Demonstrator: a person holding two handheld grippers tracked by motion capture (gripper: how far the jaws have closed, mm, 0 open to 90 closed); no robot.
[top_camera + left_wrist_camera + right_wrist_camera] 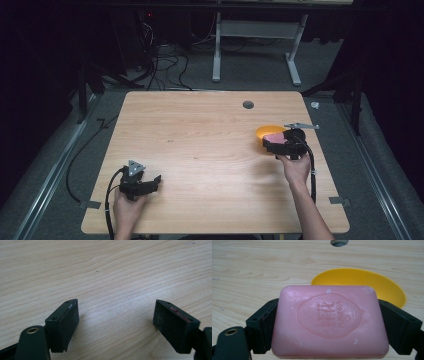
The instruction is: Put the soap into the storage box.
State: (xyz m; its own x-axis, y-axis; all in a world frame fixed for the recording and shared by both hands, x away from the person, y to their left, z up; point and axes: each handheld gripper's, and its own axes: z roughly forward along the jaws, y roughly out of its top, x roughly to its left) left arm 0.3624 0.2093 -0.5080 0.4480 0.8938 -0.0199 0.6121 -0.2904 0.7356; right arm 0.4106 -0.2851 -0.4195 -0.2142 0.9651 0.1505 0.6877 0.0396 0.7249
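While the right gripper (278, 142) clamps the pink soap bar (329, 321) by its short edges beside the yellow bowl (372, 282), the left gripper (116, 323) rests wide open on bare table (200, 140).

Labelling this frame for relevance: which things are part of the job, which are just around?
In use:
- pink rectangular soap bar, clamped in right gripper
- yellow plastic bowl

Idle or background:
- left gripper, open over wooden table
- grey round table hole
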